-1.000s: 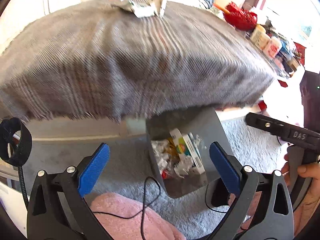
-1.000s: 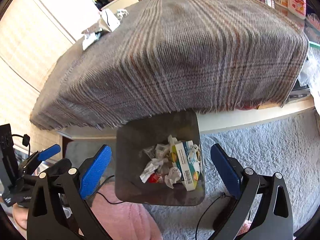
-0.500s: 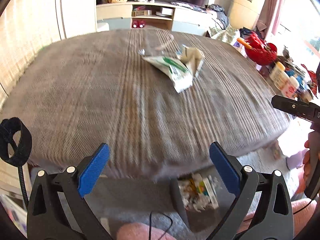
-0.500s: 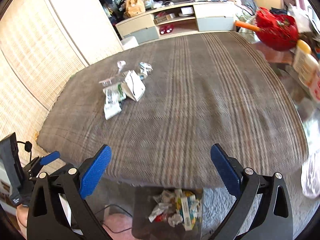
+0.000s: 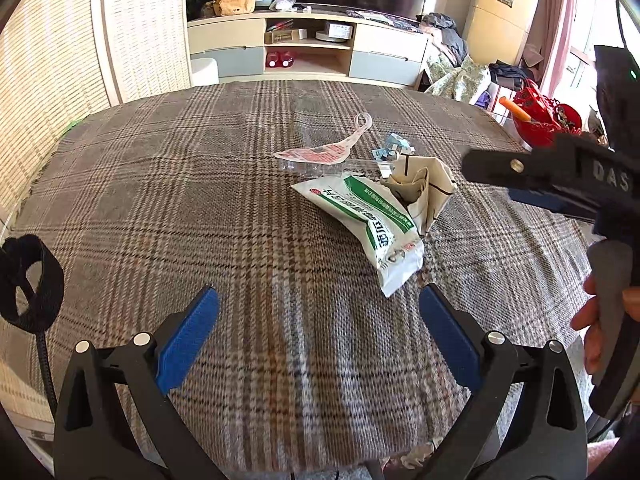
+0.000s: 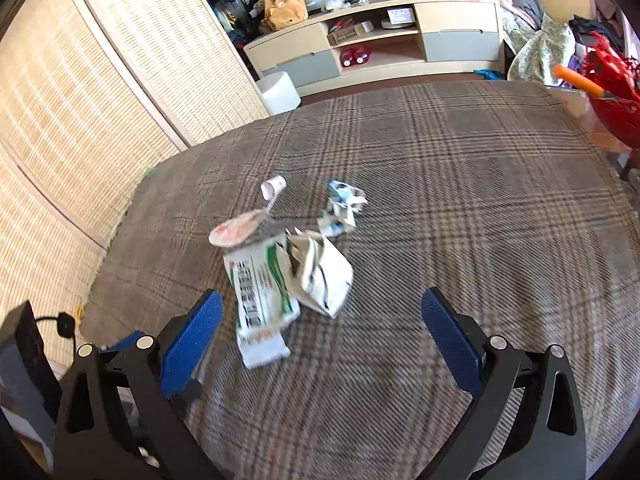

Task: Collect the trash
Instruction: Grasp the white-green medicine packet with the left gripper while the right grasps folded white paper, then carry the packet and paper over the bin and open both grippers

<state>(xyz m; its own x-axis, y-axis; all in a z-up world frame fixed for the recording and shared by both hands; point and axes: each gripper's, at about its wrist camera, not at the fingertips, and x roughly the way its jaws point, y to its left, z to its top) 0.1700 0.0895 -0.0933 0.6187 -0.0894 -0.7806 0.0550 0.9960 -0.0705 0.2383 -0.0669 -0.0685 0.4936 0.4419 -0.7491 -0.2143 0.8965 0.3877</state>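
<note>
Right claw (image 5: 496,168) only in left view

A: We see a plaid-covered table (image 5: 200,208), cloth draped over the near edge.

B: On it, one cluster: green-white pouch (image 5: 366,216) touching a crumpled cream paper bag (image 5: 426,190). Behind them, a pink-white peeled lid (image 5: 320,154) and blue-white crumpled wrapper (image 5: 394,148).

A: We agree; all near centre.

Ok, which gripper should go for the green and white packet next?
Probably the right gripper: it is open and the packet lies just ahead of its left finger. The left gripper, also open, sits farther back.
</note>
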